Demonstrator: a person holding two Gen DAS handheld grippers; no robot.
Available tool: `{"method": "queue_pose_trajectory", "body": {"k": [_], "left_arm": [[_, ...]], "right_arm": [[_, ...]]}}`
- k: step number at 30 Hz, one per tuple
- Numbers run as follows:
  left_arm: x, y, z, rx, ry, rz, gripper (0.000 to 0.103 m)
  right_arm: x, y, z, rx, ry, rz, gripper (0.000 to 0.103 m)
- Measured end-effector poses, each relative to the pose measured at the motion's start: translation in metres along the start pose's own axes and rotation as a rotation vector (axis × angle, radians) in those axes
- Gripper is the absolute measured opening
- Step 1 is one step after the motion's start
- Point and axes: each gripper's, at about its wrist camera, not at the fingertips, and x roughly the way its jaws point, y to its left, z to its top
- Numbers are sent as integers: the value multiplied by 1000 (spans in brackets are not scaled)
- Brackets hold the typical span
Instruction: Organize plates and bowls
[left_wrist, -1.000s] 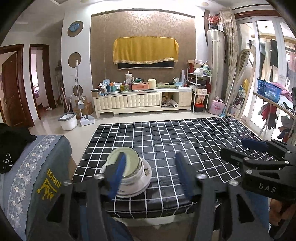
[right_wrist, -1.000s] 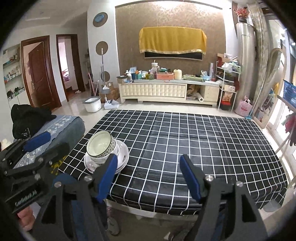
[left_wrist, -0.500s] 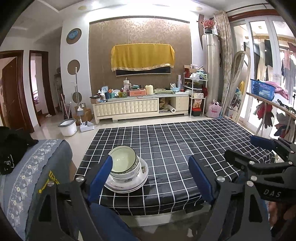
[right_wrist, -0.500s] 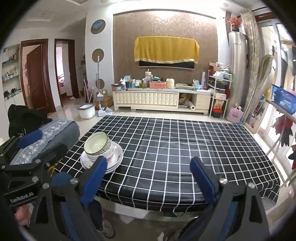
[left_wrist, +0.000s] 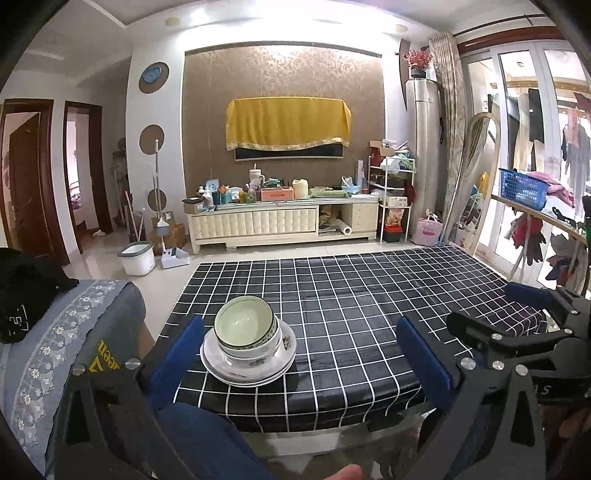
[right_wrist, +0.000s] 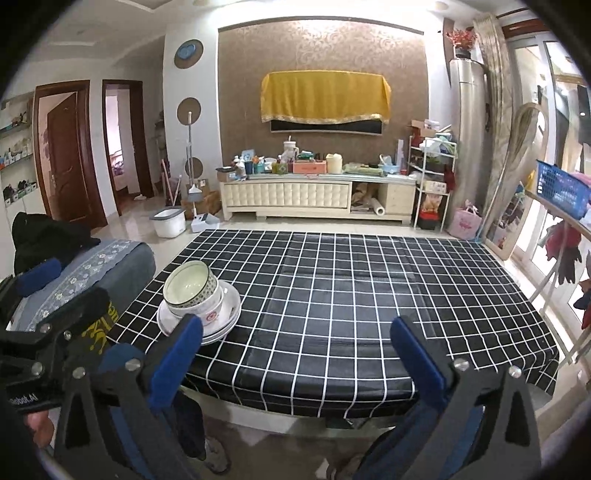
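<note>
Nearest: left gripper (left_wrist: 299, 339) w/ jaws wide apart, nothing between them, held off the near edge of the worktop (left_wrist: 369, 295). Right gripper (right_wrist: 295, 343) same: jaws spread wide, empty, also short of the near edge. Neither touches any crockery.

Next out, near-left corner of the worktop: the one stack. Bowls (left_wrist: 245, 332) nested, at least two, maybe three, can't tell for sure, sitting on plates (left_wrist: 251, 363), approx two or three, white. Top bowl is pale green inside w/ a dark patterned band round the rim; the lower bowl shows a floral print, and the right wrist view shows a red mark on its side. Top bowl leans a bit toward the left, so the nest isn't quite level, but the stack sits fully on the black-and-white check cloth, just beside the left edge.

Progress, my read: looks done or v. nearly. All crockery in view is gathered in one pile, bowls above plates. Rest of the worktop, mid to far, shows no other dishes. What's left, if anything: straighten the tilted top bowl.
</note>
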Motion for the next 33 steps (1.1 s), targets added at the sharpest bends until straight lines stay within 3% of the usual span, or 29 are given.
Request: {"method": "queue_pose_trajectory", "body": {"k": [33], "left_arm": [[5,8,-3,-22,44,15,103]], "right_arm": [[-10,1,-1,-21,-18,1,103]]}}
